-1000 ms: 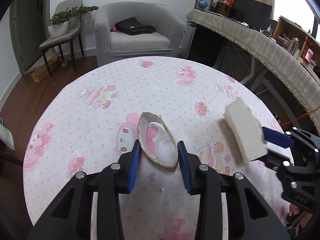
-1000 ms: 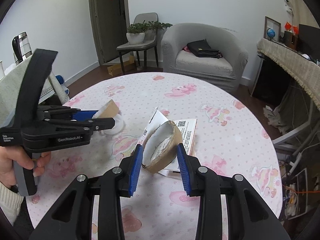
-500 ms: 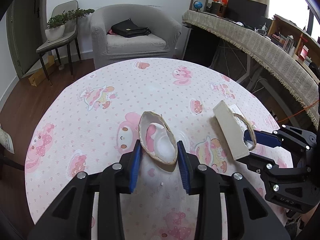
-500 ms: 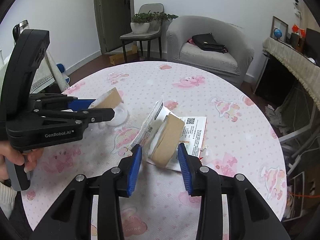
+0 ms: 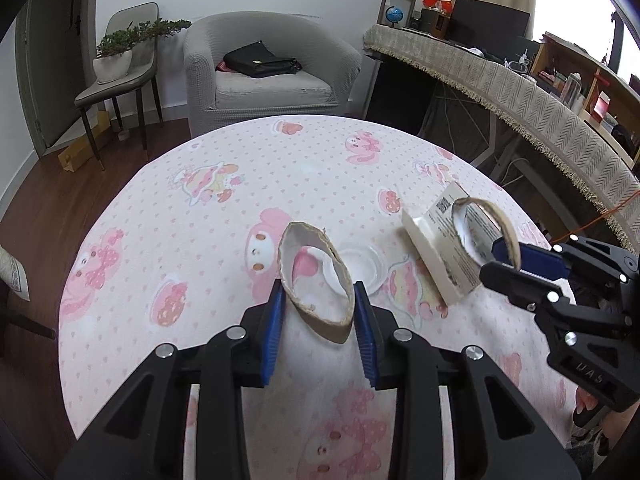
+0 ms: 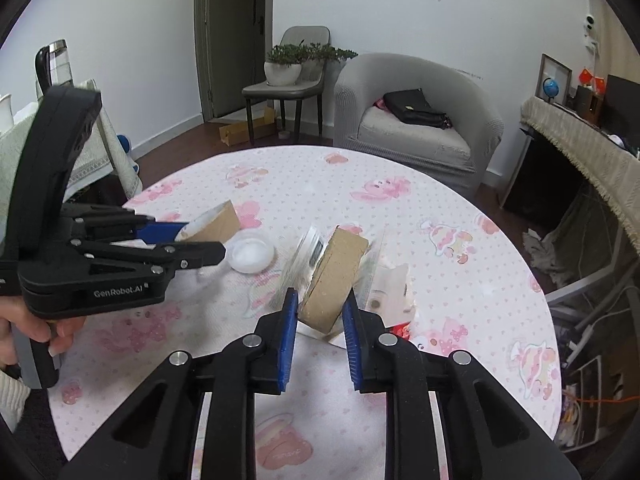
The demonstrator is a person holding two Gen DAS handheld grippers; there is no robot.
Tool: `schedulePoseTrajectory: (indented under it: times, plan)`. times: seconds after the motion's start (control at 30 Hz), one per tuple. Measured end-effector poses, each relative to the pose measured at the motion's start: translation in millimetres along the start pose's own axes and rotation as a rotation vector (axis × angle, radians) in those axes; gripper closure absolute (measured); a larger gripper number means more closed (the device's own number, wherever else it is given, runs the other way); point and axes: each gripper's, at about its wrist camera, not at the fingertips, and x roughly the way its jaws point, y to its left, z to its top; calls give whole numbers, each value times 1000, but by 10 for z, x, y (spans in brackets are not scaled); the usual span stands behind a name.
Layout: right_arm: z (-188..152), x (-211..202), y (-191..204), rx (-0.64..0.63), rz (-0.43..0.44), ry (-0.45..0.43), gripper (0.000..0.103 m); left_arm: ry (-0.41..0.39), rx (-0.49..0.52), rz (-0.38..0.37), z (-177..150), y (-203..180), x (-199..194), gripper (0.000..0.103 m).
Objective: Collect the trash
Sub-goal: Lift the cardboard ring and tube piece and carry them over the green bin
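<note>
Cardboard in both tools. Left tool [image 5: 318, 300] clamped nearly as tight as it goes on a squashed cardboard ring [image 5: 320, 322]; blue pads [image 5: 276, 300] pressing its two long sides, open end facing up and away from the tool. Holds it above the pink cartoon-print table [image 5: 200, 220], with a shallow white plastic lid [image 5: 362, 260] lying flat on the cloth just beyond the tips and slightly right of them.

Seen from the right wrist: same left tool [image 6: 200, 242] off to the left, gripped by a hand [image 6: 32, 328] at its handle, brown wall of its cardboard ring [image 6: 218, 224] sticking out past the tips, white plastic lid [image 6: 252, 254] just beyond and below.

Right tool [image 6: 319, 312] partly closed, jaws just now closing further, on a second cardboard ring [image 6: 336, 276]. Stands on edge between the pads, brown outer wall toward the camera, both pads against its sides. Pressed against that ring on its left, a white printed packet [image 6: 308, 252], blurred here; cannot tell whether pinched too or only leaning. More paper [image 6: 384, 292] just behind the tips, to the right.

From the left wrist, right tool [image 5: 516, 266] at the right of the left tool, second cardboard ring [image 5: 506, 228] poking up from its tips, white printed packet [image 5: 436, 256] tilted against it on the near side, lower edge close to the table.
</note>
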Motion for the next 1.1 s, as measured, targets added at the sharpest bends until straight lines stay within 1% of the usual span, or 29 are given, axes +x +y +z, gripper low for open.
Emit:
schedulePoseTrajectory:
  times: [0.23, 0.47, 0.8, 1.1]
  plan:
    - [2, -192, 147, -3, 3, -37, 81, -15, -1, 8, -143, 25, -225, 67]
    - [-41, -265, 405, -15, 34, -35, 81, -26, -14, 26, -346, 118, -491, 67]
    - [-125, -343, 880, -26, 115, -35, 81, -47, -46, 57, -666, 330, -922, 68]
    - [-125, -411, 1274, -38, 171, -49, 81, -53, -54, 94, -925, 497, -1204, 68]
